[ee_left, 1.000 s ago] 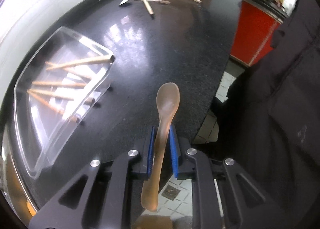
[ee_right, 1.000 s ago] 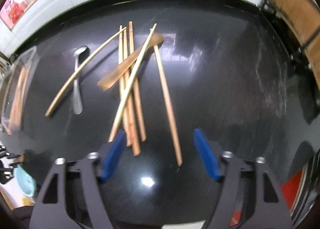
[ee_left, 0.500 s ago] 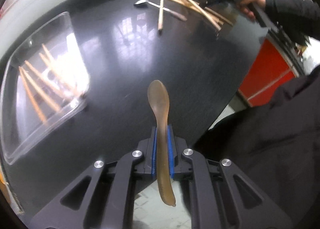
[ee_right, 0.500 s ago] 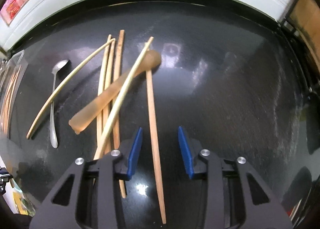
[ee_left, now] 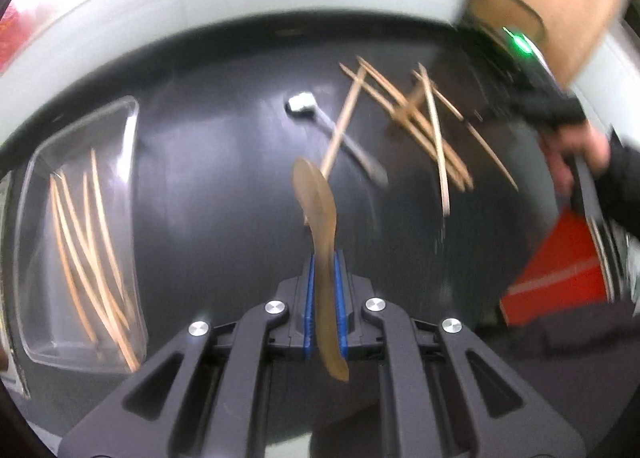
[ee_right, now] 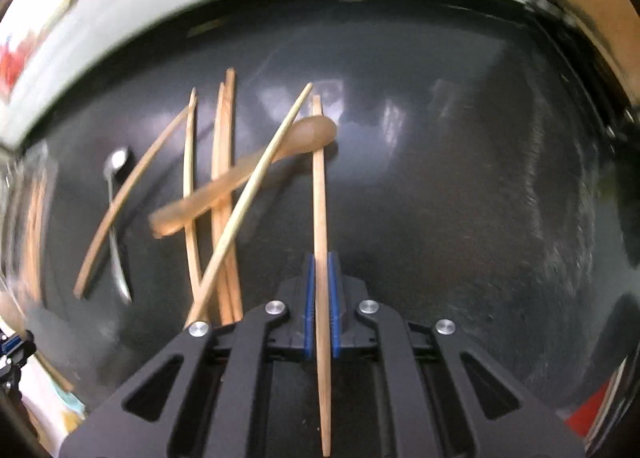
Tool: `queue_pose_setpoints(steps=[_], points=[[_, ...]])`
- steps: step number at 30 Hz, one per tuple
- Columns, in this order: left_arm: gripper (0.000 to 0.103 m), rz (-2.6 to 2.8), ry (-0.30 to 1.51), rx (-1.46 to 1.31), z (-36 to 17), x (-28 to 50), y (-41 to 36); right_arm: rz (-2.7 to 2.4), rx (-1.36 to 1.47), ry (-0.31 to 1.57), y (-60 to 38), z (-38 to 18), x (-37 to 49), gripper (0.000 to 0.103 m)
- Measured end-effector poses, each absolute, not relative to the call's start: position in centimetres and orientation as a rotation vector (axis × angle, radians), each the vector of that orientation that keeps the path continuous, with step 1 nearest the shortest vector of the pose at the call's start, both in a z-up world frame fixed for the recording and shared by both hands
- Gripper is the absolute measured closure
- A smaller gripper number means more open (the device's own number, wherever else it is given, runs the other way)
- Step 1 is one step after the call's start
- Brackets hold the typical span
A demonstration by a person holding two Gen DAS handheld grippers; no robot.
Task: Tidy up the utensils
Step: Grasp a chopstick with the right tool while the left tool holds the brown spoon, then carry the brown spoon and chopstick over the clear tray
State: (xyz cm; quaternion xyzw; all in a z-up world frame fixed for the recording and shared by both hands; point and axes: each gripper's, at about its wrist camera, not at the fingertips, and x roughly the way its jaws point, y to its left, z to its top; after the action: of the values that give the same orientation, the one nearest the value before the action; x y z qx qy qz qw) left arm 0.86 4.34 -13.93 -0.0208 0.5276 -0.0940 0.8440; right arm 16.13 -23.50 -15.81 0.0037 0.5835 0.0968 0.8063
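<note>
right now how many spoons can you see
3: a brown spoon held by the left gripper, another brown one in the chopstick pile, a metal one beside it. More may be hidden.

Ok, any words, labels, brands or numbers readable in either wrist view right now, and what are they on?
None can be read.
Red and yellow patch at the right wrist view's upper left edge: maybe printing, too blurred to read.
Green light on the right gripper's body: an indicator, no text.
</note>
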Motion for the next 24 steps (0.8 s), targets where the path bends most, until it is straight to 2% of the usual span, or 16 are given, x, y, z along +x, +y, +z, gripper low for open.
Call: queue_pose_setpoints(steps=[4, 9, 13, 24], points=[[0.095, -0.143, 1.076, -0.132, -11.2, 4.6, 3.8, 0.196, 0.12, 1.163, -25.4, -12.2, 16.4, 0.096], [0.095, -0.102, 1.04, -0.174, -8.4, 6.5, 3.2, 0.205, 0.285, 1.142, -27.6, -9.5, 16.7, 0.096], [0.095, -0.097, 1.025, -0.154, -7.4, 7.2, 2.8, 0.208, 0.293, 1.191, -28.0, -10.0, 15.5, 0.096], [0.095, -0.07, 1.059, -0.147, -6.8, 8.0, 2.8, 0.172, 0.322, 1.124, -29.4, -6.8, 12.1, 0.096]])
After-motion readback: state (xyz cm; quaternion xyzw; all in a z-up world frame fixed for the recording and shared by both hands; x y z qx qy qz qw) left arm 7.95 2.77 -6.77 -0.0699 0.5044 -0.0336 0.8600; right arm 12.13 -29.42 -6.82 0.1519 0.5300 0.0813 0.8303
